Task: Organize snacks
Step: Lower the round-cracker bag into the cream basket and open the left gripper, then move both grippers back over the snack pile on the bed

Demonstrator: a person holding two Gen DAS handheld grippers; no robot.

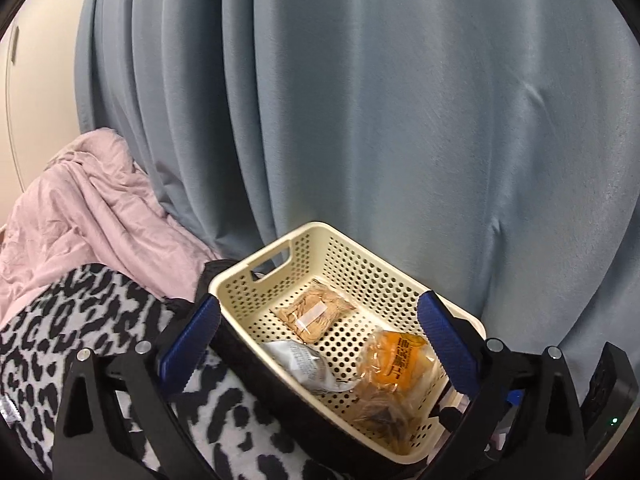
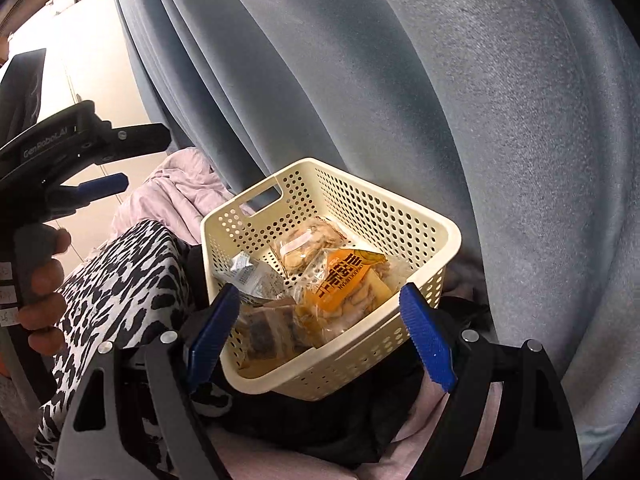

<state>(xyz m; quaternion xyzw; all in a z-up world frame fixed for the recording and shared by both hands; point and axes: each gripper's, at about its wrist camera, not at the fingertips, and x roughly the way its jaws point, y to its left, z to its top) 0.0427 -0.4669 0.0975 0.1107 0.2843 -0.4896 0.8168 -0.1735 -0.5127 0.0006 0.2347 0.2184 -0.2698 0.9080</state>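
Note:
A cream perforated basket (image 1: 362,254) (image 2: 372,204) rests on black cloth. Inside lie an orange snack pack (image 1: 400,364) (image 2: 344,284), a clear pack of crackers (image 1: 316,314) (image 2: 304,244), a silver packet (image 1: 304,364) (image 2: 252,276) and a brown-filled clear pack (image 1: 384,416) (image 2: 264,332). My left gripper (image 1: 318,304) hangs open over the basket with nothing between its blue pads. In the right wrist view the left gripper (image 2: 140,160) shows at the upper left, held by a hand (image 2: 40,280). My right gripper (image 2: 320,292) stands open, its fingers astride the basket's near corner; I cannot tell whether they touch it.
A blue-grey curtain (image 1: 400,120) (image 2: 440,120) hangs right behind the basket. A leopard-print blanket (image 1: 80,320) (image 2: 120,272) lies to the left, with crumpled pink bedding (image 1: 88,208) (image 2: 180,188) beyond it. Black fabric (image 2: 320,420) lies under the basket.

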